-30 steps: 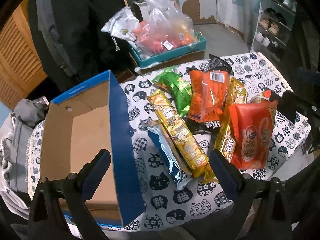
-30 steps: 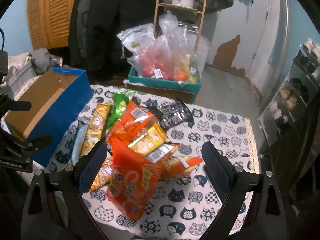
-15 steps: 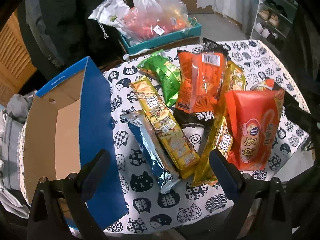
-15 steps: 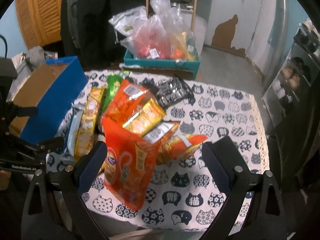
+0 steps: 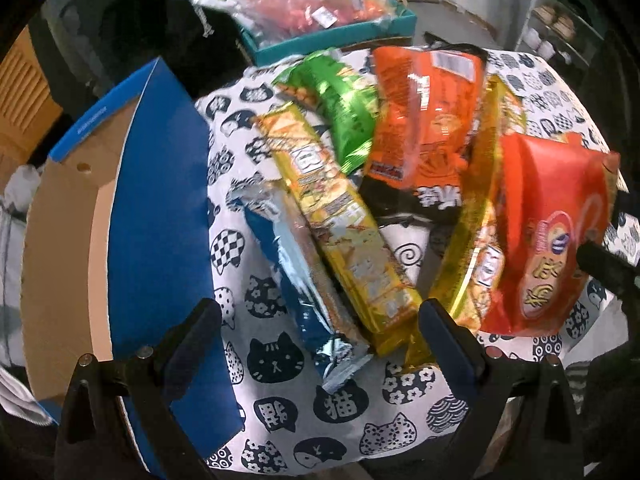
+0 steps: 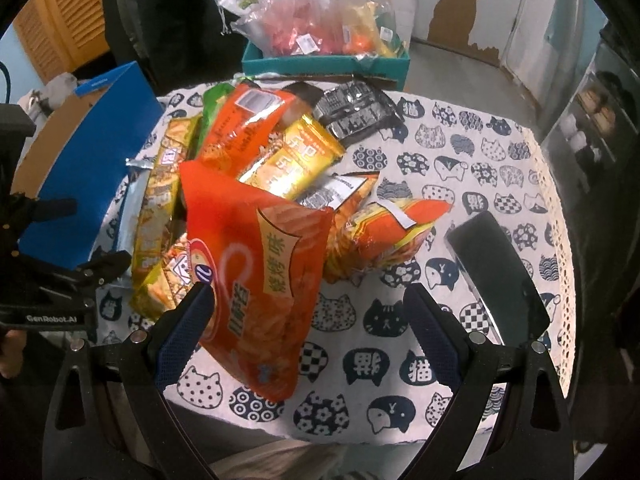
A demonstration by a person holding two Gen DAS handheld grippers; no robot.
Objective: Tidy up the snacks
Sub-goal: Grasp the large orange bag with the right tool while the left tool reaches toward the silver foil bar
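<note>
A pile of snack packs lies on the cat-print tablecloth [image 5: 276, 360]. In the left wrist view I see a blue-silver pack [image 5: 304, 288], a long yellow pack [image 5: 340, 236], a green pack [image 5: 344, 116], an orange bag [image 5: 424, 120] and a red chip bag [image 5: 548, 240]. My left gripper [image 5: 318, 336] is open just before the near ends of the blue-silver and yellow packs. An open blue cardboard box [image 5: 160, 216] stands at the left. My right gripper [image 6: 306, 324] is open, with the red chip bag [image 6: 260, 272] between its jaws. The box [image 6: 88, 152] also shows there.
A teal tray [image 6: 324, 64] heaped with clear plastic bags sits beyond the table's far edge. A black pack [image 6: 356, 112] lies at the back of the pile. A dark flat object [image 6: 496, 276] lies on the cloth at the right. Shoe shelves stand at the far right.
Both grippers have moved forward and down toward the snack pile. The packs now look larger and closer. Both stay open and nothing has been taken hold of.
</note>
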